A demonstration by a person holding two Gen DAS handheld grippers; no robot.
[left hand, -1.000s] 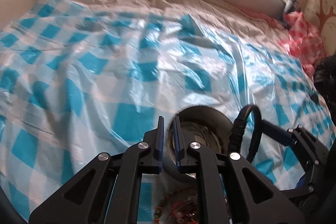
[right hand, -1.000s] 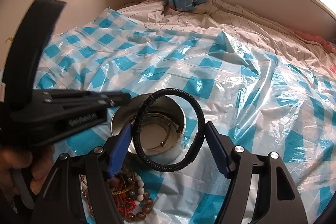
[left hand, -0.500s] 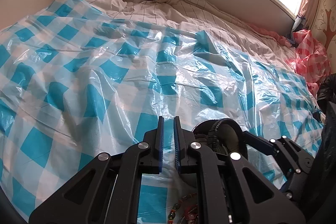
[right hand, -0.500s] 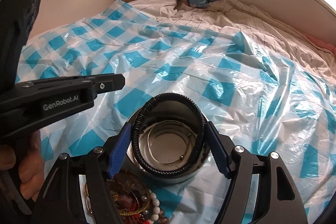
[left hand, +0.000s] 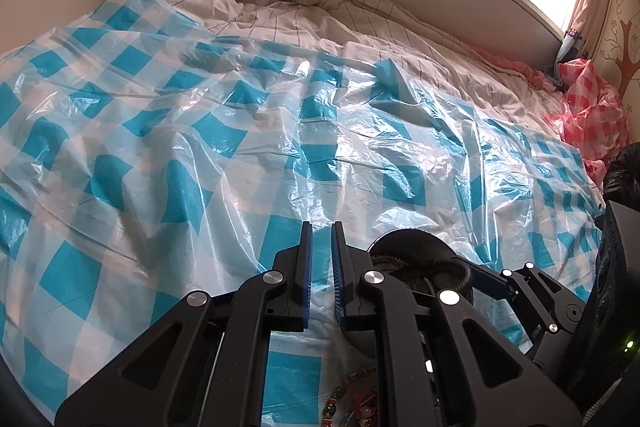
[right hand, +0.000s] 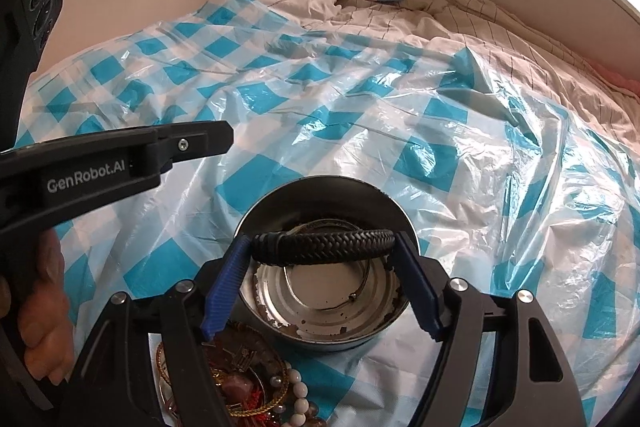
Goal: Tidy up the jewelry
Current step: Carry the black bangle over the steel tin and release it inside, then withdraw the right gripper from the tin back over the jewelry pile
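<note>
Bracelet (right hand: 324, 247), black and braided, hangs between the blue fingers (right hand: 222, 291) of the right gripper (right hand: 320, 283), right over a round metal bowl (right hand: 320, 195). The jaws have just been opening wider, and I cannot tell if the pads still press on the ends of the bracelet. A thin ring lies inside the bowl. The bowl sits on a blue and white checked plastic sheet (right hand: 480, 147) spread over a bed. Near the bowl, on the near left, lies a pile of beads and chains (right hand: 256, 383). The left gripper (left hand: 320, 275) is to the left of the bowl, its jaws nearly together with nothing between them. A hand (right hand: 42, 311) holds its handle.
</note>
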